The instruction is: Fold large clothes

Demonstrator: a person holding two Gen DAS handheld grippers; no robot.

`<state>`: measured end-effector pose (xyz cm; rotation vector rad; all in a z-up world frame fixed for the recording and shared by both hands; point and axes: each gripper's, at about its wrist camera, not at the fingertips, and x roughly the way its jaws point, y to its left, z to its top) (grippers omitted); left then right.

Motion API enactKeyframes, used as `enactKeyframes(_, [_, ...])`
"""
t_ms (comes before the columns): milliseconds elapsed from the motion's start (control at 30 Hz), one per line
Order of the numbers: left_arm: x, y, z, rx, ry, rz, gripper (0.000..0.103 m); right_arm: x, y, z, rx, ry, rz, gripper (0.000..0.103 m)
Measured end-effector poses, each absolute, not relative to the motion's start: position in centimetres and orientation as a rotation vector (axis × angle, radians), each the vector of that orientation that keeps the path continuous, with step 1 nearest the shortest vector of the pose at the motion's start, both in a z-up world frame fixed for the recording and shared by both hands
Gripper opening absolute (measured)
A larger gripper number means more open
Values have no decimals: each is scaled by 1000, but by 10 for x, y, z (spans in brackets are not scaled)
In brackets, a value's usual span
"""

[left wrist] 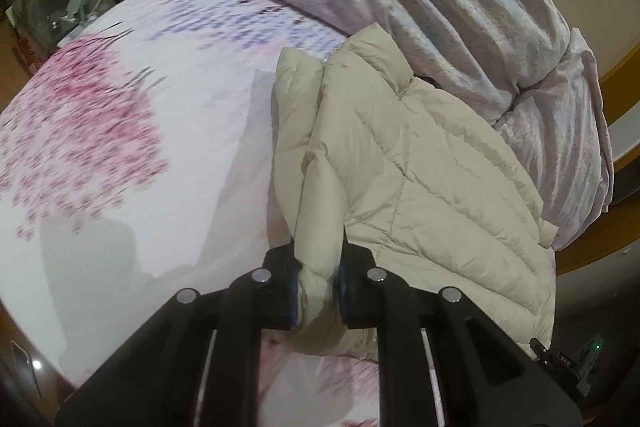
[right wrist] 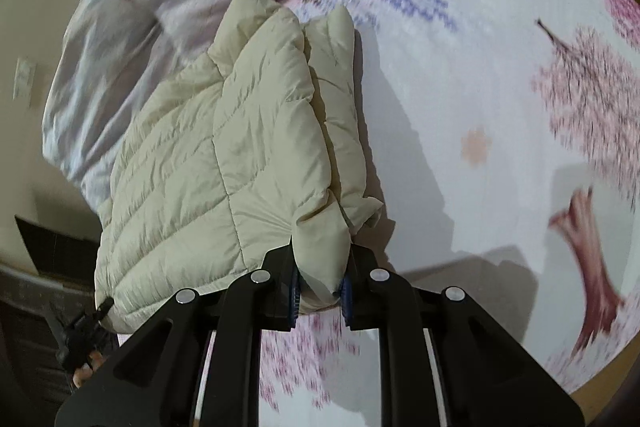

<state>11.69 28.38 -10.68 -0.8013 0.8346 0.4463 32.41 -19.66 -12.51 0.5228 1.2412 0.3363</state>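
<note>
Cream quilted jacket; white bedsheet printed with pink blossoms.

The jacket lies on the bed, the blanket behind it.

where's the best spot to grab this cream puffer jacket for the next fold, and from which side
Probably the two near corners of the jacket, from the near edge of the bed. The padding bunches into narrow tabs there, thin enough for the jaws; the quilted middle looks too thick. The left gripper and right gripper already pinch one corner each, jacket draped between them.
</note>
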Motion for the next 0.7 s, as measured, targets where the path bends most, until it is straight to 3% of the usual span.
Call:
enactKeyframes(100, [105, 287, -112, -802, 851, 455, 16, 318, -191, -124, 479, 1245, 347, 16])
enactKeyframes(200, [105, 289, -113, -795, 870, 488, 28, 322, -188, -116, 412, 1239, 312, 22])
enactKeyframes(300, [108, 294, -113, -784, 879, 522, 45, 327, -189, -100, 324, 1198, 245, 43])
enactKeyframes(367, [111, 298, -113, -775, 890, 542, 63, 331, -191, -85, 273, 1135, 197, 59])
enactKeyframes(467, [118, 306, -115, -776, 910, 561, 73, 340, -186, -67, 239, 1083, 195, 60])
enactKeyframes(700, [138, 315, -116, -764, 931, 577, 81, 348, -120, -54, 119, 1052, 365, 60])
